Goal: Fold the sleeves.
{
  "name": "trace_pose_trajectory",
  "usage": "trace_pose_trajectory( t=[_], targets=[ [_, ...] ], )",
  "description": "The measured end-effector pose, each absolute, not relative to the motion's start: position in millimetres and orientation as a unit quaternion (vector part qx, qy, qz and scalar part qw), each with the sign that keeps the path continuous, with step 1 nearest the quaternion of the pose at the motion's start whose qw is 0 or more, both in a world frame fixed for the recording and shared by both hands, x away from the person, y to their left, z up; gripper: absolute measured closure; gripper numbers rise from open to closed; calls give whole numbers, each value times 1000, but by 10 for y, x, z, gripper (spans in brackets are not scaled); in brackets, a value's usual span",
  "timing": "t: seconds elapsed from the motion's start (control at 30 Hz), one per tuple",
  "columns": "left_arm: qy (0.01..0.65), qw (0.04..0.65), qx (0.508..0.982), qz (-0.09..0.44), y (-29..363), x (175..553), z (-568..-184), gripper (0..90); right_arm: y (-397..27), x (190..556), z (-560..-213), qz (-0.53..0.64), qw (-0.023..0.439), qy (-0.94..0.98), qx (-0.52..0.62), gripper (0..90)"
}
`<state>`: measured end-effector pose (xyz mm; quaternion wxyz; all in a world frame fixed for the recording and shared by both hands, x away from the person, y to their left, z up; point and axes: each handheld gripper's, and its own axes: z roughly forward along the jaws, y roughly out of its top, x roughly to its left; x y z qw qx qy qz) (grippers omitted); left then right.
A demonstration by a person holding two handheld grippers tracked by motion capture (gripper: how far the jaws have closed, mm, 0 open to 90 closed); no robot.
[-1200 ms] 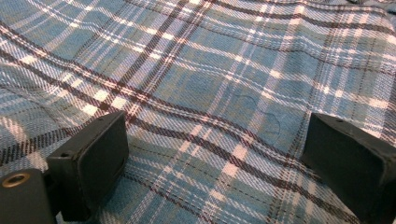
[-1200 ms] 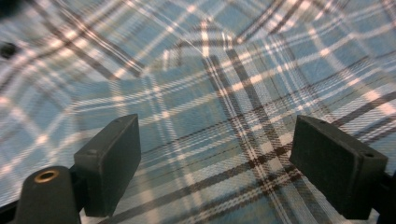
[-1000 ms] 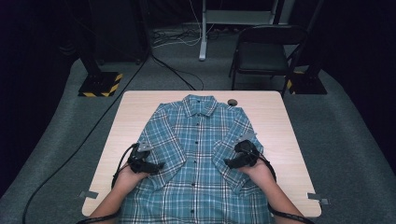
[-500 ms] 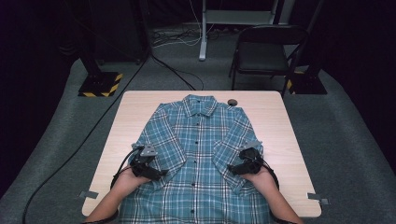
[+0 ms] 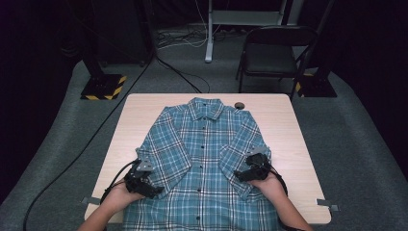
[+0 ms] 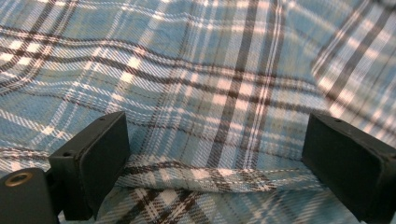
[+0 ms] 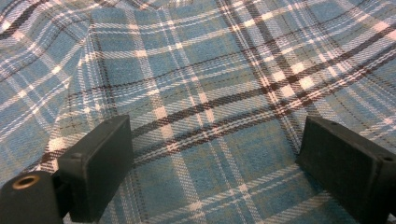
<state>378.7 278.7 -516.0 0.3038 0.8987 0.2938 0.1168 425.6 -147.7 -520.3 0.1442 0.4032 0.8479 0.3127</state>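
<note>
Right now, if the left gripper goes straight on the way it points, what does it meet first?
Most likely the plaid shirt. The left gripper has open jaws, and a folded hem of that shirt lies just ahead between them, with more cloth behind. How near the hem is, I cannot judge.

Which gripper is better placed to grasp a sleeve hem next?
Left. The left gripper has the plaid shirt's hem between open jaws; the right gripper faces flat cloth.

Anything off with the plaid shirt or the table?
Nothing stands out. The teal plaid button-up shirt lies flat and buttoned on the light wooden table, sleeves folded inward. A small dark round object sits by its collar.
</note>
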Motion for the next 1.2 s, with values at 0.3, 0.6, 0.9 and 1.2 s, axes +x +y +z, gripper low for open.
trace_pose_trajectory(
  t=[0.3,0.6,0.9,1.2],
  targets=[
    [286,315,895,132,2788,3762,-5221,61,-1483,4256,-5232,321,153,843,403,58],
    [286,320,894,129,2793,3768,-5228,61,-1413,4326,-5115,291,149,854,406,90],
    [286,321,894,129,2800,3769,-5231,59,-1300,4664,-5016,288,144,843,432,93],
    [285,314,897,124,2798,3785,-5200,62,-1235,4772,-5165,282,152,837,444,67]
  ],
)
